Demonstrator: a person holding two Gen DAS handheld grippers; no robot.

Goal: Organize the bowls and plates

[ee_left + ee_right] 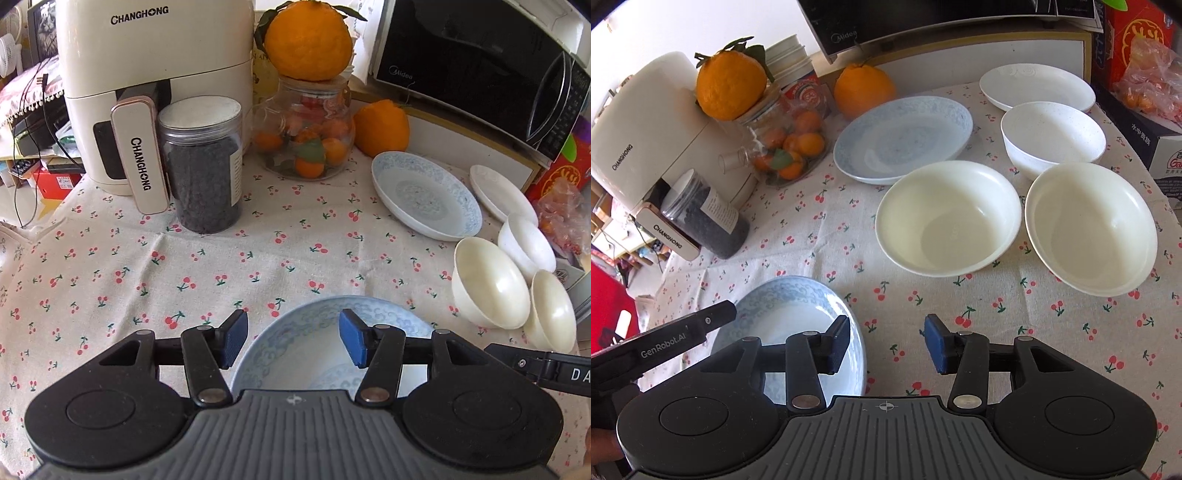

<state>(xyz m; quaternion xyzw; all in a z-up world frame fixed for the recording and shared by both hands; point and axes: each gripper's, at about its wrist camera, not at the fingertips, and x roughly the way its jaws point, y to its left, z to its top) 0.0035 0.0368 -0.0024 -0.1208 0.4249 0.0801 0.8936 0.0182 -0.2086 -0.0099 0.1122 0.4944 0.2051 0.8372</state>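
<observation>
The left gripper [293, 339] hangs released over a blue-patterned plate [295, 354] on the table [184, 266], nothing between its pads. The right gripper [886, 343], just beside that plate's right rim, is released too and empty. Farther back sit a second blue plate [903, 140], a white plate [1036, 90] and three white bowls [947, 218].

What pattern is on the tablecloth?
The tablecloth is off-white with small red cherries on green stems, printed all over. It shows best in the left wrist view.
</observation>
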